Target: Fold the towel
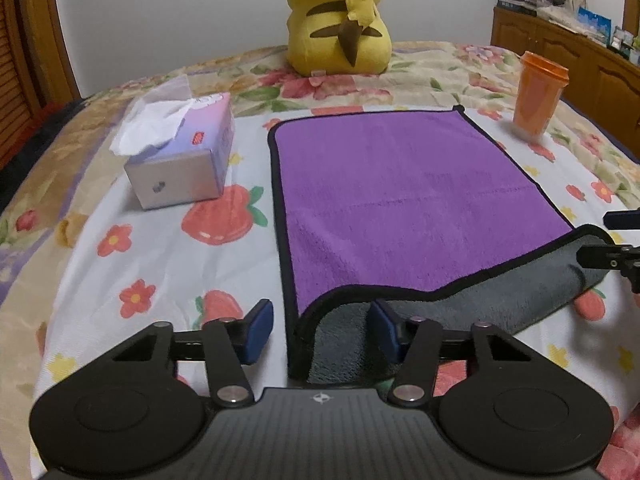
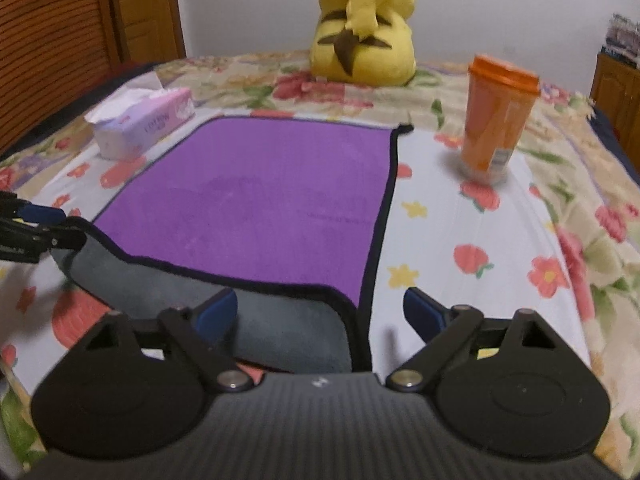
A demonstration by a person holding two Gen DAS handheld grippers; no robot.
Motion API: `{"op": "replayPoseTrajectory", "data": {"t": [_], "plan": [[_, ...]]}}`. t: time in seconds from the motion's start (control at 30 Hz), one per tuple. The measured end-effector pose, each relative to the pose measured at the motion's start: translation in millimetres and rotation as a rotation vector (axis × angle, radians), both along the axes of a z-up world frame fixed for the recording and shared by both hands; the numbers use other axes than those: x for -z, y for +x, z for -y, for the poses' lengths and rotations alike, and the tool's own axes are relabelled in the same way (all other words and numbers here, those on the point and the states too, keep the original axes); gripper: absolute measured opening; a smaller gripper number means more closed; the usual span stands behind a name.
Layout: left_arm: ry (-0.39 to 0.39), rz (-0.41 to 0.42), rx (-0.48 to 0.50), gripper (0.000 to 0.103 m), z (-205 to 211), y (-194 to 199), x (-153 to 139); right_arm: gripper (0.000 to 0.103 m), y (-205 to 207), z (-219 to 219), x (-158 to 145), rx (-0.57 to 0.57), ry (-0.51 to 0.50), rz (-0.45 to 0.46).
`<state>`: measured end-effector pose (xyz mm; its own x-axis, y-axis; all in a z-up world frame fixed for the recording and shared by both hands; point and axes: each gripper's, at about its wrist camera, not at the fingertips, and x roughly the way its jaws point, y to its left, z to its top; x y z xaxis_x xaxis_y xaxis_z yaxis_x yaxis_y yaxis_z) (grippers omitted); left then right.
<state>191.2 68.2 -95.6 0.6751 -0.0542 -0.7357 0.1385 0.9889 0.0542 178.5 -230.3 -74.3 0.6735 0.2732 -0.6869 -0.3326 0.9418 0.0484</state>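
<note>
Towel (image 1: 416,196) corners between open claws

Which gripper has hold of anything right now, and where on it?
Neither. Both the left gripper and right gripper are open, each straddling a near corner of the towel, whose near edge is raised.

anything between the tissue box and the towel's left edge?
Nothing. Between the tissue box and the towel lies only a bare stretch of flowered bedsheet, clearest in the left wrist view.
</note>
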Motion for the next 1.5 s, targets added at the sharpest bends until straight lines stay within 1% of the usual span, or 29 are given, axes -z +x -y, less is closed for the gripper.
{"op": "replayPoseTrajectory", "data": {"t": [0.07, 0.17, 0.23, 0.27, 0.3, 0.33, 0.47, 0.57, 0.6, 0.63, 0.7, 0.77, 0.8, 0.83, 0.93, 1.13, 1.5], "plan": [[-0.001, -0.008, 0.001, 0.055, 0, 0, 1, 0.087, 4, 2, 3, 0.003, 0.010, -0.028], [-0.007, -0.017, -0.004, 0.053, -1, 0, 3, 0.079, 7, 6, 6, 0.007, 0.039, -0.066], [-0.016, -0.021, -0.007, 0.050, -1, 0, 3, 0.072, 9, 8, 6, 0.003, 0.054, -0.082], [-0.020, -0.018, -0.008, 0.044, -2, 0, 3, 0.070, 9, 9, 6, 0.001, 0.062, -0.088], [-0.020, -0.012, -0.011, 0.041, -2, 0, 2, 0.065, 9, 10, 6, -0.001, 0.065, -0.093], [-0.021, -0.009, -0.013, 0.041, -2, -1, 2, 0.061, 10, 10, 7, -0.003, 0.066, -0.098], [-0.029, -0.010, -0.013, 0.034, -2, -1, 1, 0.048, 10, 11, 7, -0.017, 0.071, -0.115], [-0.026, -0.008, -0.012, 0.030, -2, -1, 1, 0.037, 10, 10, 5, -0.026, 0.066, -0.114], [-0.026, -0.006, -0.013, 0.026, -2, -1, 1, 0.031, 10, 11, 5, -0.028, 0.063, -0.114], [-0.024, -0.005, -0.013, 0.024, -2, -1, 1, 0.027, 10, 11, 5, -0.029, 0.060, -0.113], [-0.024, -0.006, -0.012, 0.018, -2, -2, 1, 0.021, 10, 11, 4, -0.034, 0.053, -0.109], [-0.024, -0.005, -0.006, 0.015, -1, -2, 1, 0.017, 10, 11, 4, -0.042, 0.048, -0.104], [-0.025, -0.005, 0.000, 0.013, -1, -2, 1, 0.009, 11, 11, 4, -0.045, 0.045, -0.103], [-0.024, -0.003, 0.004, 0.013, 0, -3, 1, 0.007, 11, 11, 4, -0.048, 0.040, -0.104], [-0.021, 0.002, 0.014, 0.011, 2, -4, 1, 0.005, 11, 11, 4, -0.052, 0.035, -0.100], [-0.033, 0.021, 0.018, 0.010, 2, -6, -4, 0.004, 10, 12, -2, -0.052, 0.041, -0.067], [-0.057, 0.079, 0.022, 0.009, 4, -10, -19, 0.004, 8, 14, -13, -0.044, 0.079, -0.008]]}}
